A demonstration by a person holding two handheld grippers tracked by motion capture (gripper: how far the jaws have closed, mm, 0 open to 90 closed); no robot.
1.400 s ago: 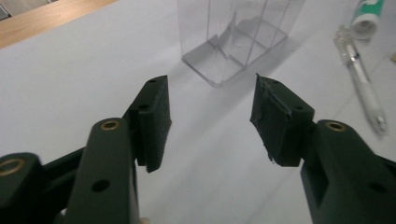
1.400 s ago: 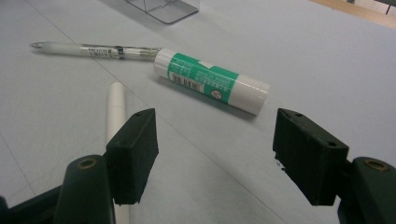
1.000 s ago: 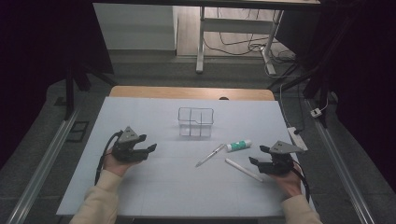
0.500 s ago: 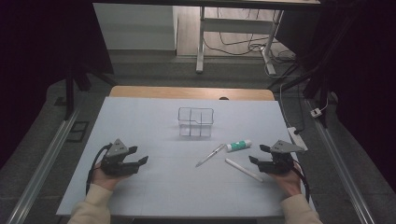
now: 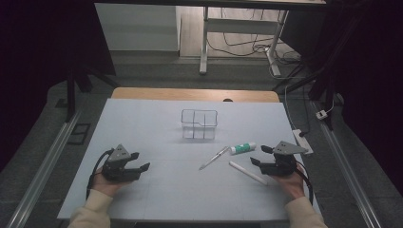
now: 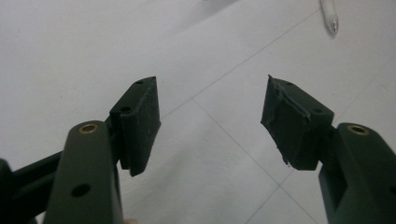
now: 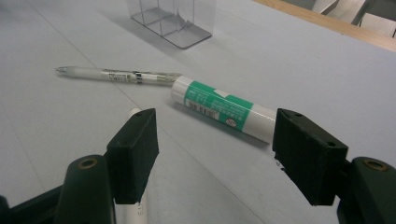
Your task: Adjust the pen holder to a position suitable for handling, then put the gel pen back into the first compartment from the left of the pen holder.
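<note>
One white glue stick (image 7: 224,110), green-labelled, lying flat.

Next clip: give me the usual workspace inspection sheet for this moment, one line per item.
Surface: pale blue table, faint grid lines, wooden edge at the far side.
Job's things: glue stick, clear pen and white stick lie flat near the right gripper; clear divided holder stands upright beyond them.
Clutter: nothing seen.
Grippers: right gripper open, glue stick just ahead of its jaws; left gripper open, over bare table.
Cables: one trails from each gripper; more lie on the floor beyond.
Surroundings: dark room, white desk legs behind.
</note>
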